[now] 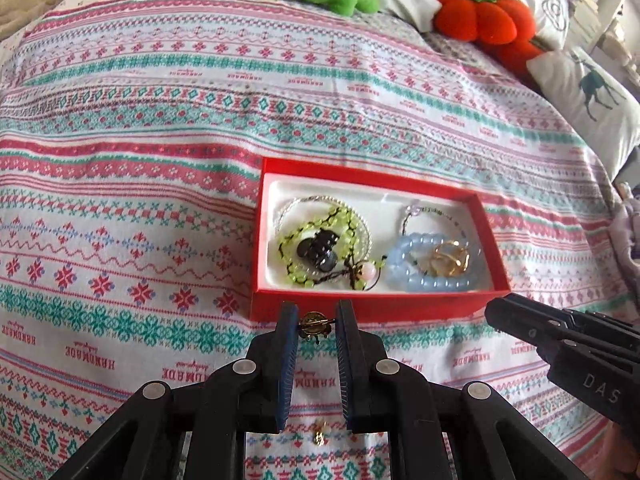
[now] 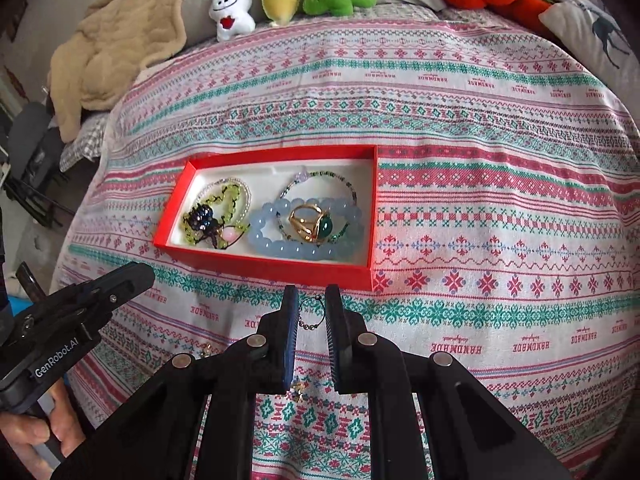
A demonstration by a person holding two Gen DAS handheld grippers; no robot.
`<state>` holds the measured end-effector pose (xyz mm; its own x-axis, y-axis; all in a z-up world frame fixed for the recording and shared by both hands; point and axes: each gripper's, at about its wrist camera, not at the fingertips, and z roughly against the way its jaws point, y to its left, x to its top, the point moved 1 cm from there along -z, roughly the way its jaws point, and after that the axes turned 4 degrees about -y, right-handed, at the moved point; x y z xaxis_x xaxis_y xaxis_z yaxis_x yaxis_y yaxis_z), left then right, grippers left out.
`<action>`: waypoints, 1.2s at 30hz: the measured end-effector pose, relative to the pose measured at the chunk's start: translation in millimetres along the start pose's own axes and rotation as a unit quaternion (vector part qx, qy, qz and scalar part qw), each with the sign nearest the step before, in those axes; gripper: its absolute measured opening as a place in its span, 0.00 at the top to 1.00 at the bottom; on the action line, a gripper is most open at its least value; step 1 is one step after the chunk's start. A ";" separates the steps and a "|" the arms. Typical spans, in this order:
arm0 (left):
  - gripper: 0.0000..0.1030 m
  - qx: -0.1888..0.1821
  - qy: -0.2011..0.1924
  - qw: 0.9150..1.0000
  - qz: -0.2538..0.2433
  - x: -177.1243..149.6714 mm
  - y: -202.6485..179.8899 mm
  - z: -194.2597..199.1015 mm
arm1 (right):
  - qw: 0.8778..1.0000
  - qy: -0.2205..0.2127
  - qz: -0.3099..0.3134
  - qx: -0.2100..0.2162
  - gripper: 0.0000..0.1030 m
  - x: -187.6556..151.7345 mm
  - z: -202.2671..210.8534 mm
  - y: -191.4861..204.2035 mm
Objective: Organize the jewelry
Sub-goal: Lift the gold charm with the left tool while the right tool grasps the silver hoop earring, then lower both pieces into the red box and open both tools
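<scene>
Left gripper pinching a gold brooch, right gripper pinching a thin chain, both just short of the red box; risk: light grips letting either piece slip onto the bedspread

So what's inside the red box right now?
In the red box: a green bead string under a dark clip, a pale beaded bracelet, a blue bead bracelet ringing a gold green-stone ring. What lies beneath the piles is covered.
</scene>
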<state>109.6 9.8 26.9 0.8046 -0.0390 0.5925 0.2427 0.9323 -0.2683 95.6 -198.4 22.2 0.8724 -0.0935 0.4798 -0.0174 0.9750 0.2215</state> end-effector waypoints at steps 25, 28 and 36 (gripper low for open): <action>0.85 0.003 -0.050 0.998 -0.043 28.0 -34.7 -64.6 | 0.997 -0.074 0.030 0.012 0.86 46.0 -36.5 -11.4; 0.74 0.003 -0.051 0.998 -0.048 27.4 -36.9 -63.8 | 0.997 -0.076 0.031 0.013 0.85 46.2 -36.9 -12.4; 0.57 0.013 -0.058 0.996 -0.063 27.2 -42.8 -51.1 | 0.997 -0.067 0.033 0.017 0.78 44.4 -31.5 -11.9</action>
<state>148.8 -49.5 15.7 0.7007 -0.1167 0.7038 0.3225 0.9318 -0.1665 149.9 -207.8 14.2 0.7963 -0.0573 0.6022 -0.0910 0.9729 0.2128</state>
